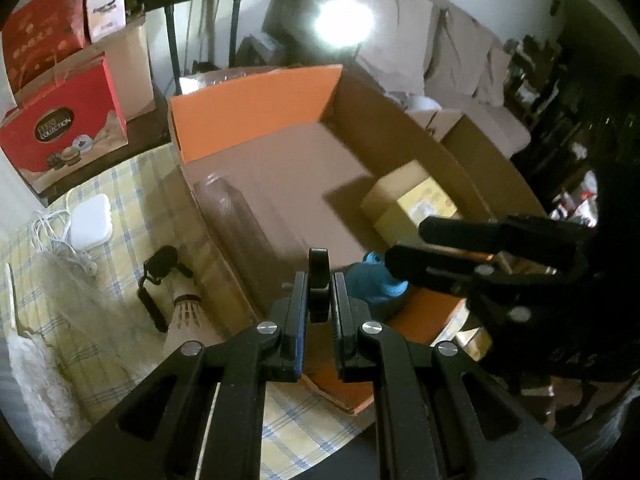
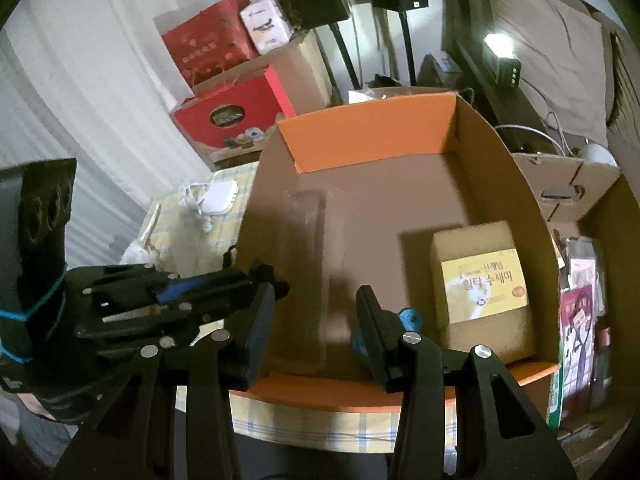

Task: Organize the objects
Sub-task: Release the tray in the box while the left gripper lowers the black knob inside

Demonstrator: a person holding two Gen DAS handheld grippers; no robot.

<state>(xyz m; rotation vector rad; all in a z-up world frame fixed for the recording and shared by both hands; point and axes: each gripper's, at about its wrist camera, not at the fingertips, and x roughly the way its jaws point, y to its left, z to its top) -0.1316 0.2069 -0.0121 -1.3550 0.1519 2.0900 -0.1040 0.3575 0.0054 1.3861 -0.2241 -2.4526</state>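
Left wrist view: left gripper [image 1: 319, 280] is pinching a small black disc-shaped piece [image 1: 319, 270], edge-on between the pads, and hanging above the near end of the open cardboard box [image 1: 256, 108]. Lying in the box: a clear bottle [image 1: 236, 224] along the left wall, a tan carton with a yellow label [image 1: 408, 204] by the right wall, a blue toy [image 1: 374, 278] near the front edge. Right gripper [image 2: 316, 320] is hovering over the same front edge, fingers spread wide and holding nothing. On the checked cloth [image 1: 120, 184] outside the box: a shuttlecock [image 1: 186, 312], a black clip-like item [image 1: 158, 280], a white charger with cord [image 1: 90, 220].

Risks, judged: the disc is held on its thin rim, so it could twist out or roll once released. The two grippers are sitting close together and could be knocking each other.
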